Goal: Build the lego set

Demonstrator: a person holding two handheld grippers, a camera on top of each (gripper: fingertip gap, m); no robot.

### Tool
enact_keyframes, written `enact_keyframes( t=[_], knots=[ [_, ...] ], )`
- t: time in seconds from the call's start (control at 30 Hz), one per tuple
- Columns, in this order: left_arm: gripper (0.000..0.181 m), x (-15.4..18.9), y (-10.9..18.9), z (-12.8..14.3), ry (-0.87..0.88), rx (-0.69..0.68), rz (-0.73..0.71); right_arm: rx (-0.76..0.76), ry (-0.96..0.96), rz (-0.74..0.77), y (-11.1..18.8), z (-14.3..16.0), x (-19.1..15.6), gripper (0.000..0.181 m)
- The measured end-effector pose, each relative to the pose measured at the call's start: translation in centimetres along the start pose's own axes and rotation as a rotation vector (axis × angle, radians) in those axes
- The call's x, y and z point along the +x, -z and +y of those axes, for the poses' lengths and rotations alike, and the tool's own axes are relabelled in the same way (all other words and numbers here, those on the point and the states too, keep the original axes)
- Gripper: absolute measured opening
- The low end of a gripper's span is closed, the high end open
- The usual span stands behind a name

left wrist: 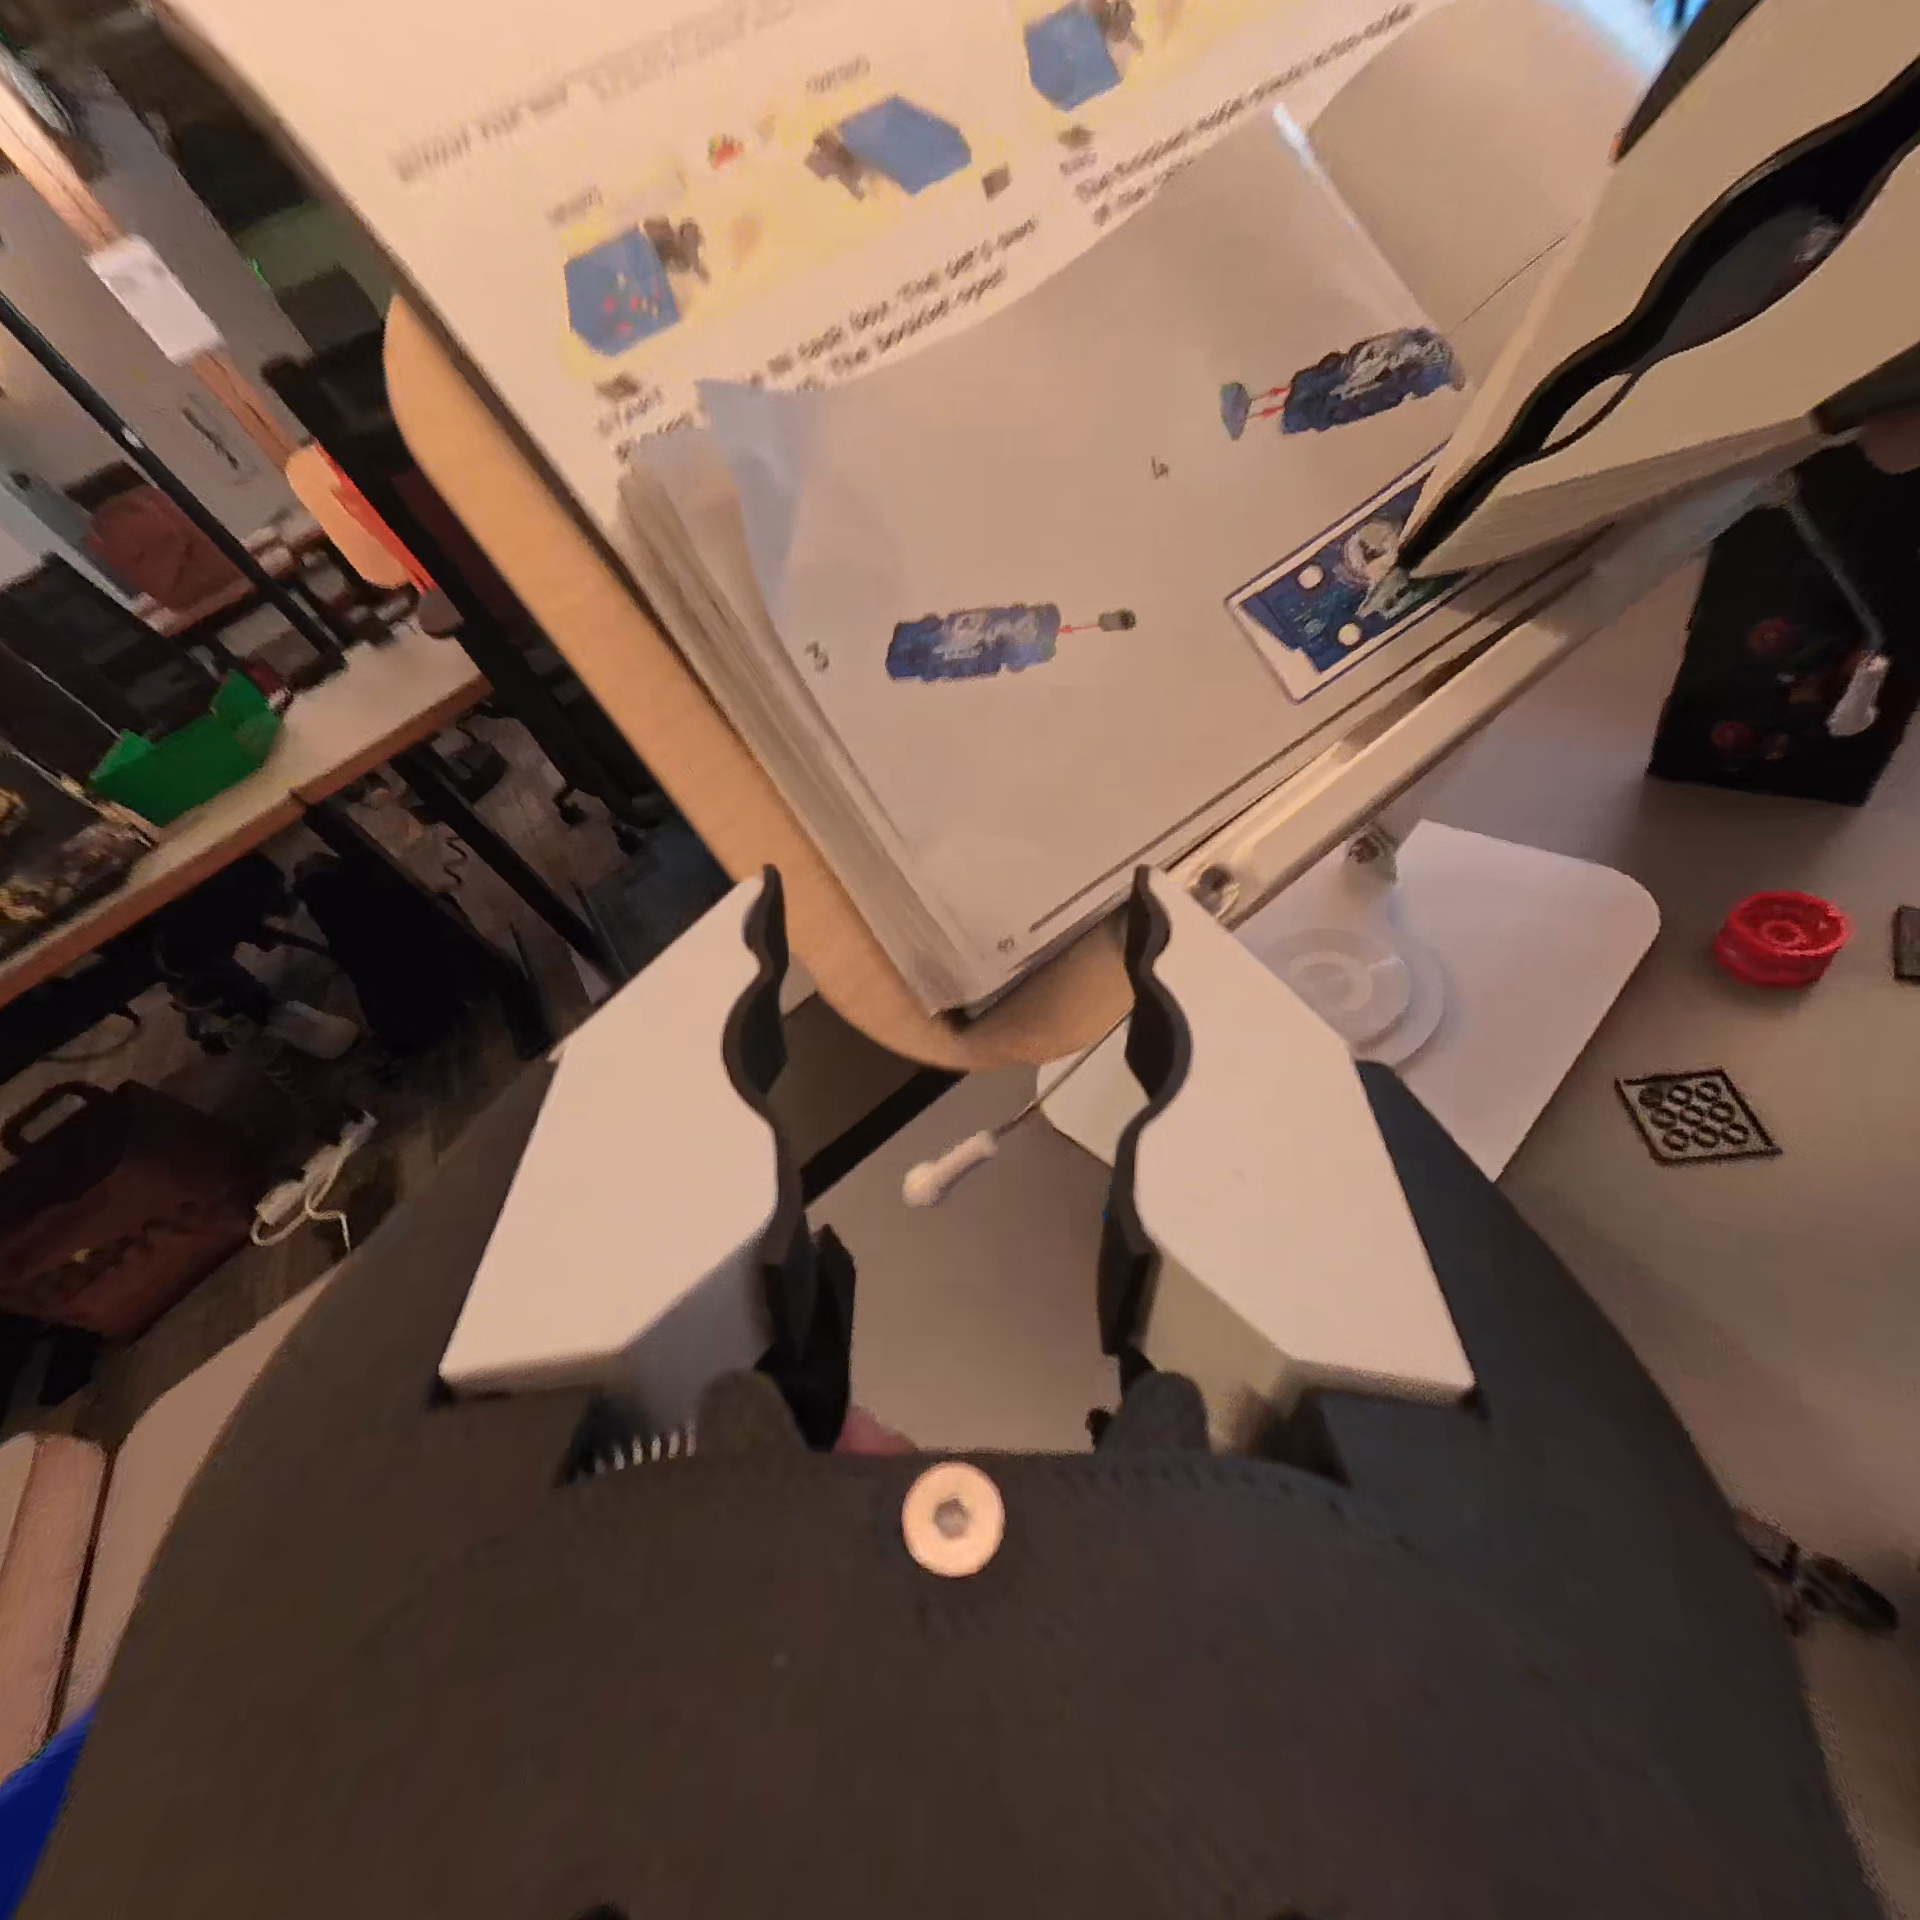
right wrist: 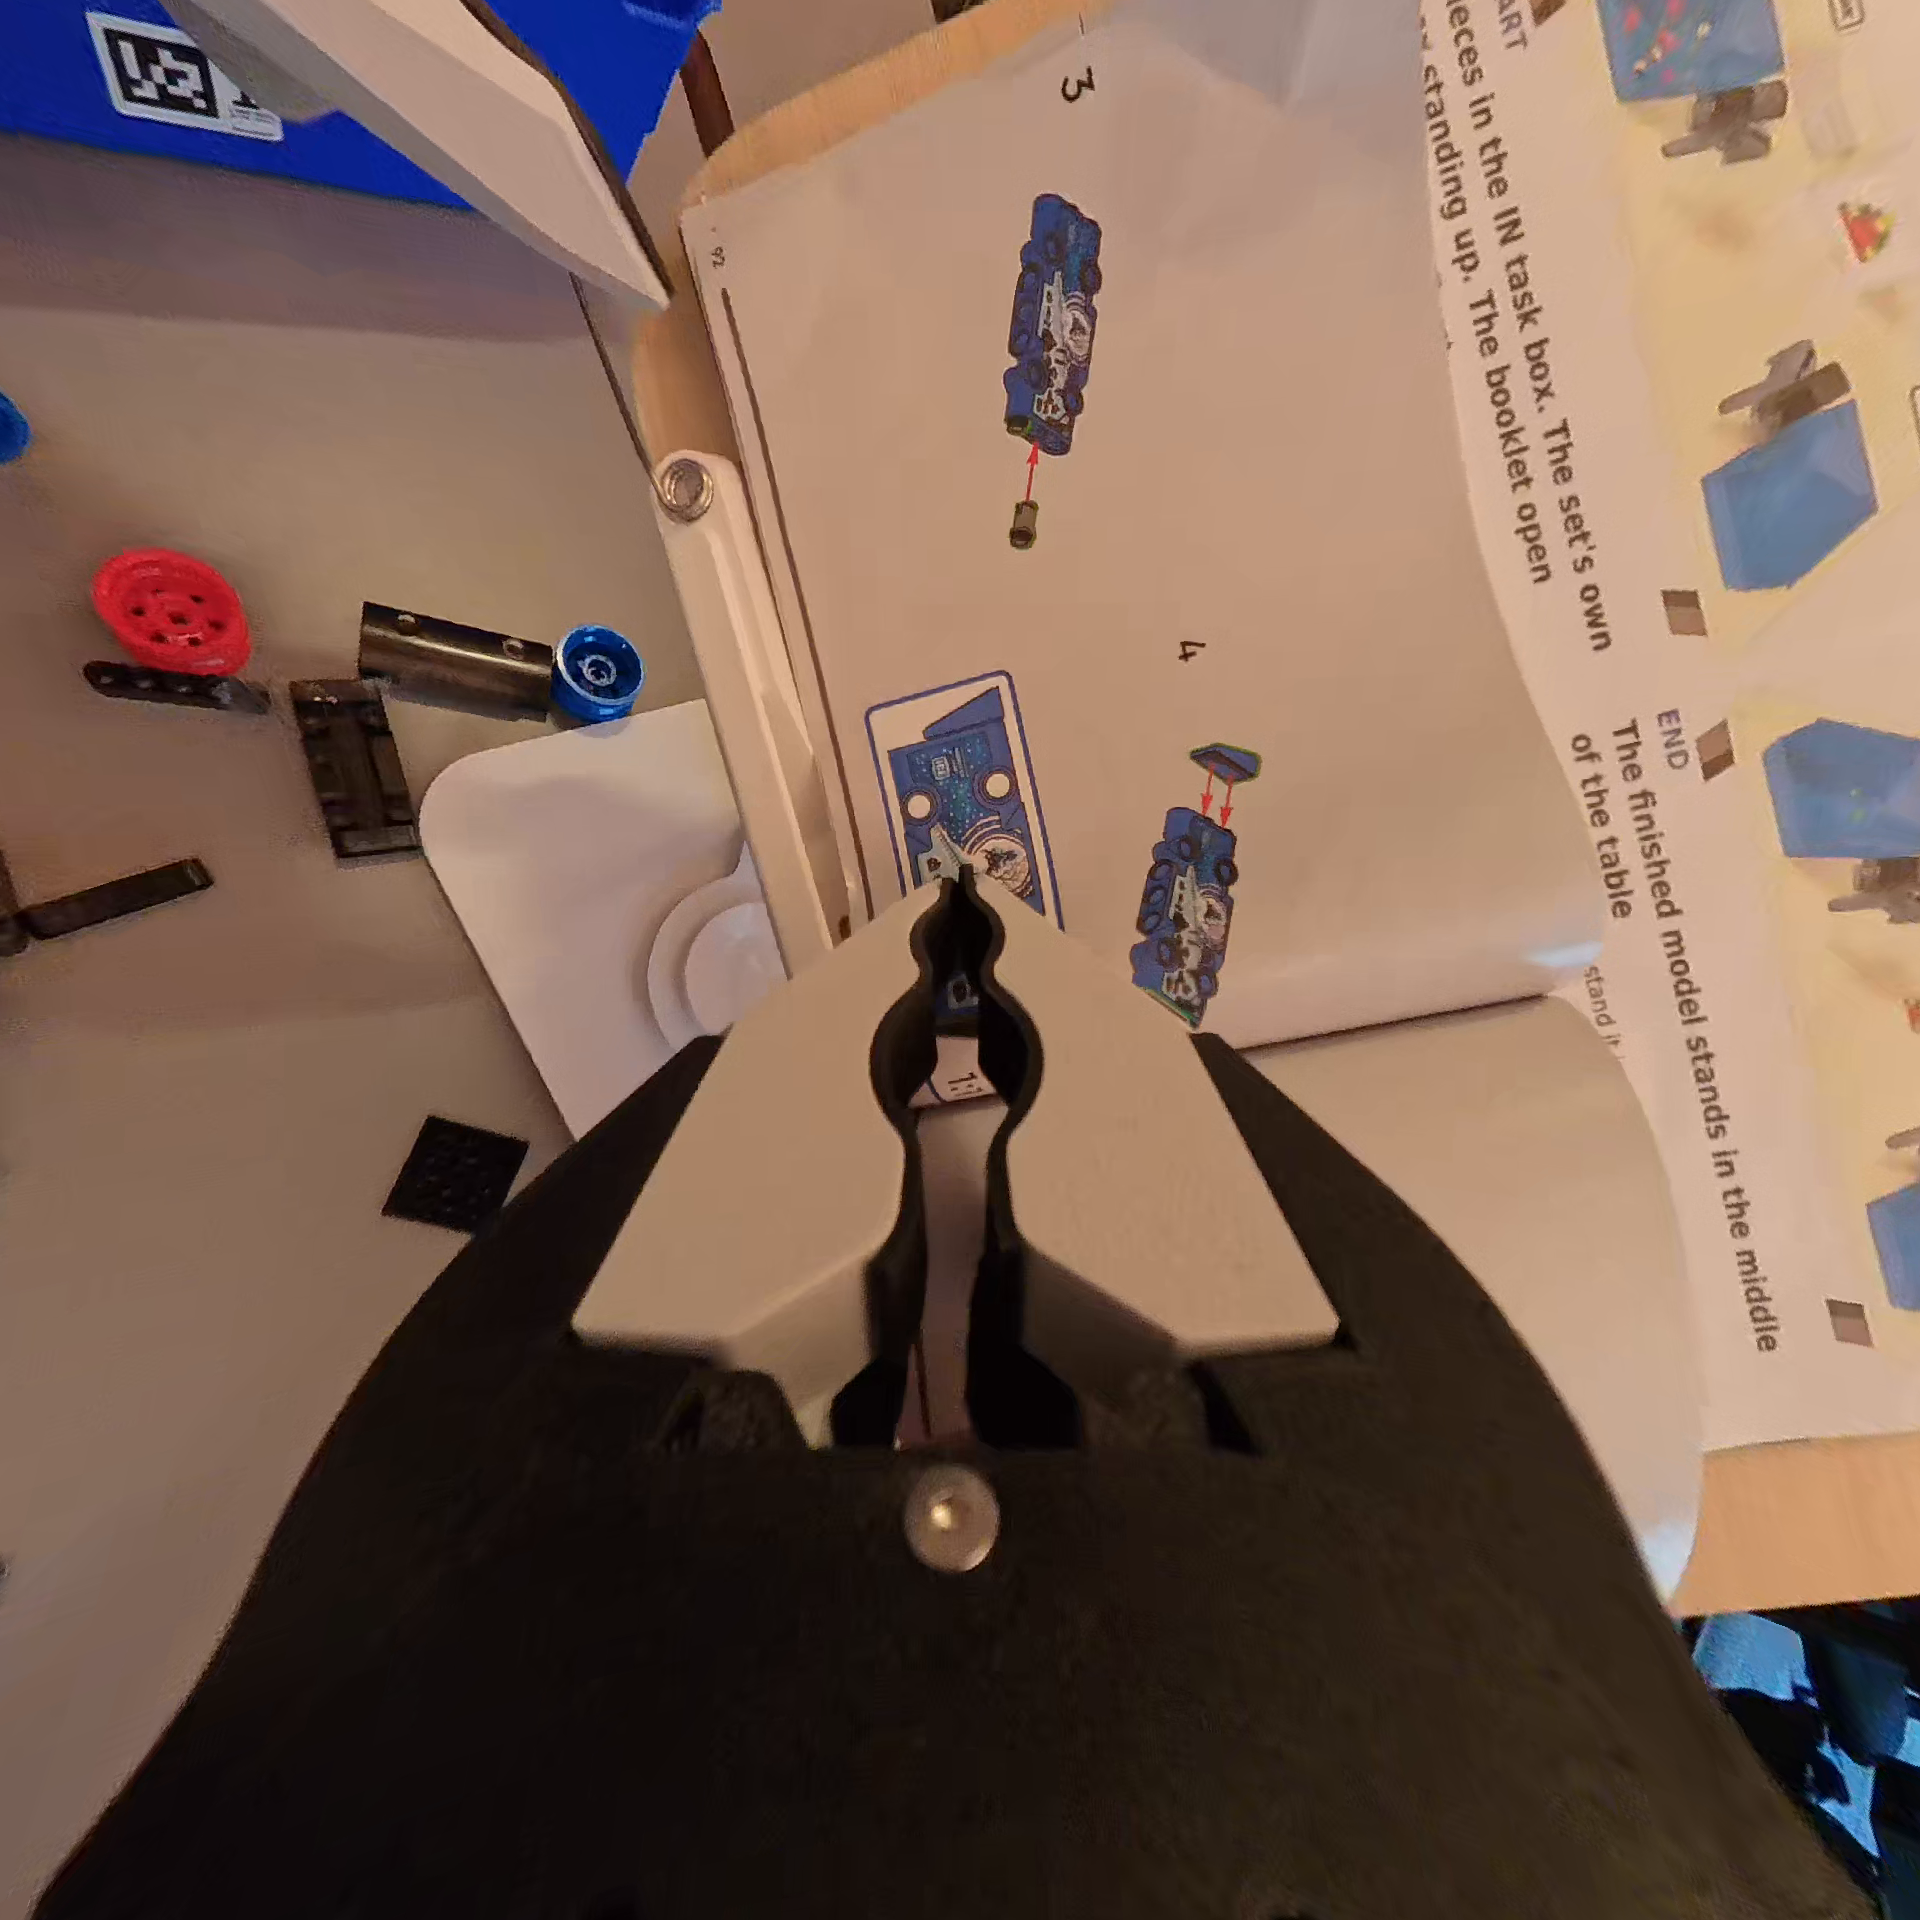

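The open instruction booklet (left wrist: 1039, 582) leans on a wooden stand (left wrist: 665, 727); its pages show blue model steps. My left gripper (left wrist: 956, 894) is open and empty, just in front of the booklet's lower corner. My right gripper (right wrist: 958, 878) is shut, with its fingertips against the booklet (right wrist: 1195, 520) page at a framed blue picture. It also shows in the left wrist view (left wrist: 1408, 556), tips closed on that picture. I cannot tell whether paper is pinched between its pads.
On the table lie a red wheel (right wrist: 169, 611), a blue wheel (right wrist: 596, 670), several black pieces (right wrist: 353, 764) and a black studded plate (left wrist: 1696, 1114). The stand's white base (right wrist: 561, 862) sits beside them. A blue box (right wrist: 62, 94) stands at the far side. Left tips and right tips are each some 20 cm from the blue wheel (right wrist: 596, 670).
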State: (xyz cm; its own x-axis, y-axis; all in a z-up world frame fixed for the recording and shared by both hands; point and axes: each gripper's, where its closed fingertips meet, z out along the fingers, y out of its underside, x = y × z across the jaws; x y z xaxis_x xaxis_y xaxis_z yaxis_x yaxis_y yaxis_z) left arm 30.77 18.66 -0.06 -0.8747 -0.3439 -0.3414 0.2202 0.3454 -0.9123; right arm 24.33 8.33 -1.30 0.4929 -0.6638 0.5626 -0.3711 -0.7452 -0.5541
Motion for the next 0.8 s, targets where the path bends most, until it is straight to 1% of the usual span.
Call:
enact_keyframes(
  t=[0.07,0.1,0.13,0.2,0.27,0.4,0.57,0.67,0.77,0.8],
  knots=[
    [0.064,1.2,-0.5,-0.5,-0.031,0.013,0.021,-0.009,-0.002,-0.016,0.3,0.0,0.0,0.000],
    [0.064,1.6,-1.0,-0.2,-0.042,-0.008,0.025,-0.003,-0.002,-0.019,0.4,-0.2,0.1,0.000],
    [0.064,1.9,-1.4,0.3,-0.055,-0.033,0.026,0.015,0.002,-0.015,0.6,-0.6,0.2,0.005],
    [0.057,2.3,-1.6,0.2,-0.055,-0.015,0.028,0.044,0.002,0.007,0.8,-1.5,0.9,0.018],
    [0.061,2.1,-1.6,0.2,-0.036,-0.017,0.030,0.082,0.016,0.042,0.8,-2.8,1.8,0.035],
    [0.062,2.9,-1.7,0.1,-0.056,-0.004,0.063,0.186,0.061,0.094,0.5,-6.5,3.6,0.047],
    [0.062,4.3,-2.1,-0.1,-0.109,-0.003,0.093,0.234,0.092,0.063,-1.8,-10.3,4.6,0.049],
    [0.064,5.2,-2.5,0.2,-0.126,-0.012,0.118,0.214,0.146,0.069,-3.3,-11.6,4.9,0.047],
    [0.065,5.9,-2.9,0.1,-0.145,-0.009,0.127,0.206,0.178,0.064,-4.3,-12.6,5.0,0.035],
    [0.065,6.0,-2.9,0.1,-0.149,-0.009,0.132,0.198,0.179,0.056,-4.6,-12.7,4.9,0.027]
  ],
)
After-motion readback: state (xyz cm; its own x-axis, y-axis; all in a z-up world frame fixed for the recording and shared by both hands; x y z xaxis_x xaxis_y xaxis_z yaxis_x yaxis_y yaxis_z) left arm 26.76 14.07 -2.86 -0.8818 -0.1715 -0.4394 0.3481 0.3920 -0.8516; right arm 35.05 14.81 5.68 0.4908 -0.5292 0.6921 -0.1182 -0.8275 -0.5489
